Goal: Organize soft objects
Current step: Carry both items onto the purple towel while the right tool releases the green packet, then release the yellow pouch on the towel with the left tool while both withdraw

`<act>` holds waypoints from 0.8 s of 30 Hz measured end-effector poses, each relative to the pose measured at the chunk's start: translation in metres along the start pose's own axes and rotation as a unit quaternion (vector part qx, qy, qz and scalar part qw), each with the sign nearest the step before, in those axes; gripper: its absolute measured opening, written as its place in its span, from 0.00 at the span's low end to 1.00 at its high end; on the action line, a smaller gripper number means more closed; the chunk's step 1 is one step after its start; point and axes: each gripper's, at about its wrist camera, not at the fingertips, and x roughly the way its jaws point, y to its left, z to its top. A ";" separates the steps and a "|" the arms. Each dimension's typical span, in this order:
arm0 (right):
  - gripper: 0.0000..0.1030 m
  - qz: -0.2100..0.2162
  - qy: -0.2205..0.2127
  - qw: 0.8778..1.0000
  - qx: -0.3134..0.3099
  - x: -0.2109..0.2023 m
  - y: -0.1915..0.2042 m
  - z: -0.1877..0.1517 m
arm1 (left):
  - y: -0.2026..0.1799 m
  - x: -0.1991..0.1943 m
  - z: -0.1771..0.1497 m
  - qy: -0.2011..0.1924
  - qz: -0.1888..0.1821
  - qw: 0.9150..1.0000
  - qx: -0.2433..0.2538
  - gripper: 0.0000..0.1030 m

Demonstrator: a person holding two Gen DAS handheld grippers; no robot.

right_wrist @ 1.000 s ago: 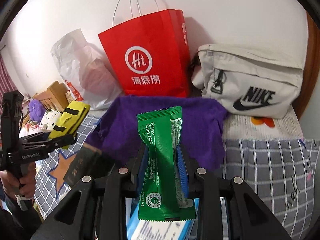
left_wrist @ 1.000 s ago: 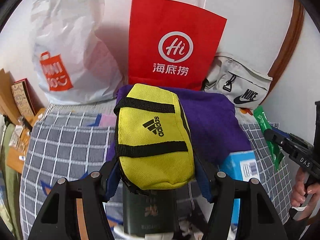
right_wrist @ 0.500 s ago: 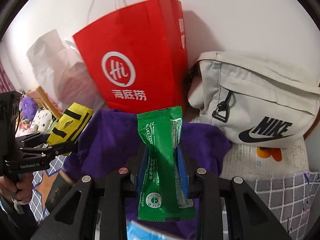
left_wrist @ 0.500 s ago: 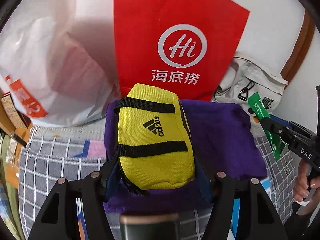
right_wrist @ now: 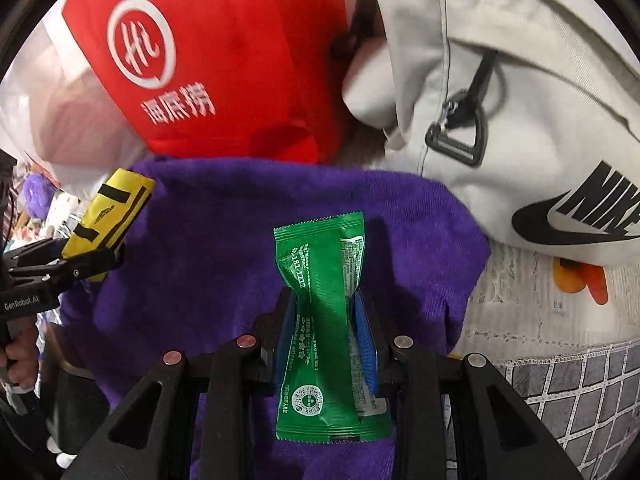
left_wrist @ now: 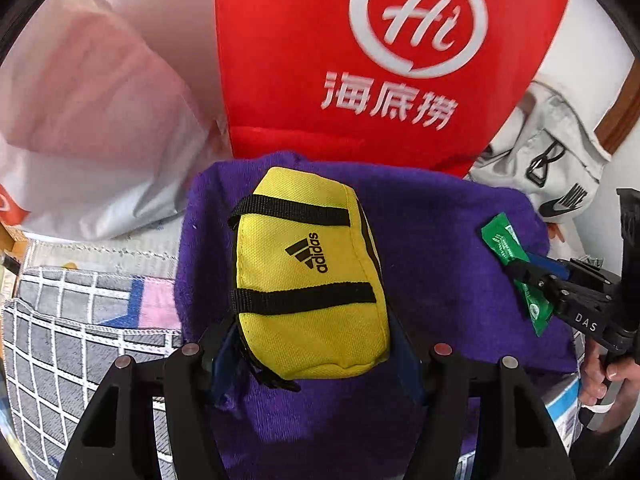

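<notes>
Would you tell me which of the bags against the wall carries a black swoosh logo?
The off-white Nike bag, rightmost; the red paper bag has a white Hi logo, the white plastic bag none visible.

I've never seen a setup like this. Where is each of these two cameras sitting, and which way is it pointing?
Left wrist: rides on the left gripper, looking forward past its fingers, which clamp the yellow pouch, toward the red bag; the person's right hand shows at the edge.
Right wrist: rides on the right gripper, which grips the green packet, facing the white Nike bag.
Shared: purple towel, red bag, both held items, each other's gripper.
</notes>
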 end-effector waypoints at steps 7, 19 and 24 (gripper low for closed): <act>0.30 0.008 0.017 1.000 0.008 0.010 -0.004 -0.003 | -0.001 0.012 0.002 0.006 0.004 1.000 0.003 0.61; 0.68 0.012 -0.008 1.000 -0.016 -0.006 0.014 -0.004 | -0.004 0.007 0.004 0.011 0.006 1.000 -0.002 0.76; 0.70 -0.001 -0.025 1.000 -0.014 -0.027 0.021 -0.008 | -0.002 -0.016 -0.008 -0.006 0.012 1.000 -0.006 0.76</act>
